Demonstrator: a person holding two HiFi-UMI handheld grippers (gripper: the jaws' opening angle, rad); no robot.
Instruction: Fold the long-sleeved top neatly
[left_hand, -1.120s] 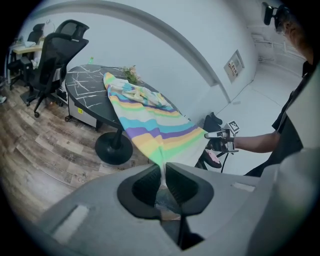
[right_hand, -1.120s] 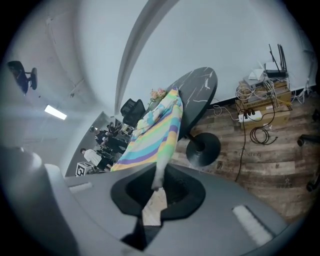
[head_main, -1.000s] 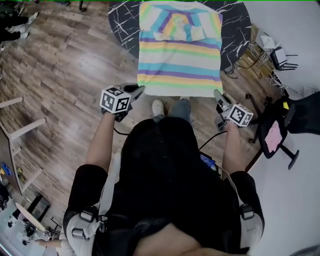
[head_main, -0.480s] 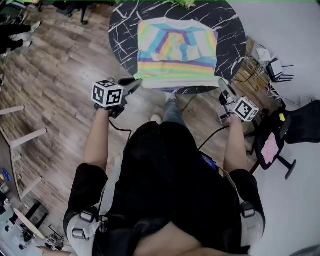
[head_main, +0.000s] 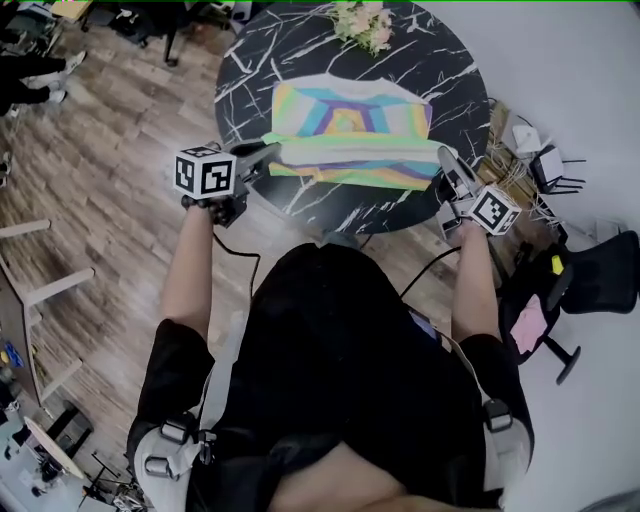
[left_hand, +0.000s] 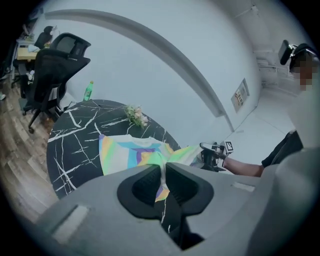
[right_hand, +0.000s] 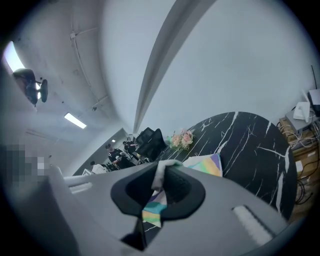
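On table (head_main: 290, 60): top (head_main: 345, 120) hem pinched by left tool (head_main: 272, 151), right tool (head_main: 444, 157).

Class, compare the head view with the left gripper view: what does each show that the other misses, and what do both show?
Head view only: the left-hand marker cube and a pink item at the person's right. Left gripper view only: the left tool, jaws shut on a corner of the striped top. Both: black marble table, flowers, right tool.
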